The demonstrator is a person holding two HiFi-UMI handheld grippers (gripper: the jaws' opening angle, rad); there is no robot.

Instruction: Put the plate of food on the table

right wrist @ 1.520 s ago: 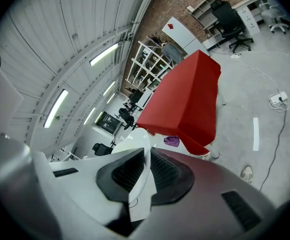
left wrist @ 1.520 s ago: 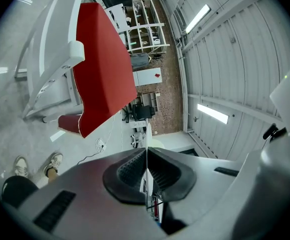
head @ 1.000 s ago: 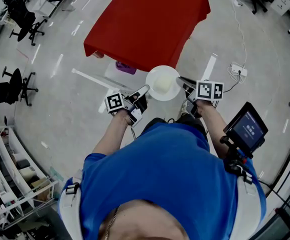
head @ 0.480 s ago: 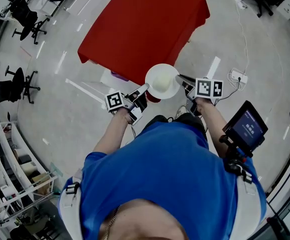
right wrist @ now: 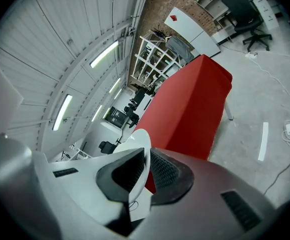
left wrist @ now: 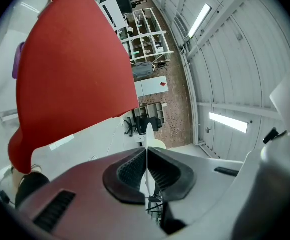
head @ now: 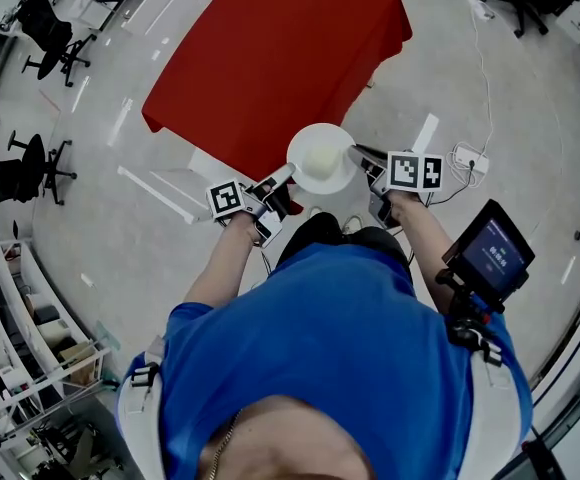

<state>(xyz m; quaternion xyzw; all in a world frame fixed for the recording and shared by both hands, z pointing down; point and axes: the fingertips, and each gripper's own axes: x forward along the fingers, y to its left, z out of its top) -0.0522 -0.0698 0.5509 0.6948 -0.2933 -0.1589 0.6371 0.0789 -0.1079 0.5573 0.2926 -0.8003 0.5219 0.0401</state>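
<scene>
Plate gripped at both rims, short of the red table

The plate [head: 303, 140] is held in the air between the two grippers, just at the near edge of the table [head: 270, 58] with the red cloth and not resting on it. It is round, so it has no long axis. It sits roughly level, face up, with a pale lump of food [head: 320, 158] in the middle. The left gripper [head: 286, 176] is clamped on the rim at the person's left, and its own view shows the plate [left wrist: 146, 134] edge-on as a thin white line pinched between the pads [left wrist: 130, 171]. The right gripper [head: 356, 154] is clamped on the opposite rim, with the plate edge [right wrist: 137, 141] wedged between its jaws and the table [right wrist: 190, 109] ahead. In both gripper views the rim runs straight along the jaws. The gripper line across the plate runs left to right in front of the person.
</scene>
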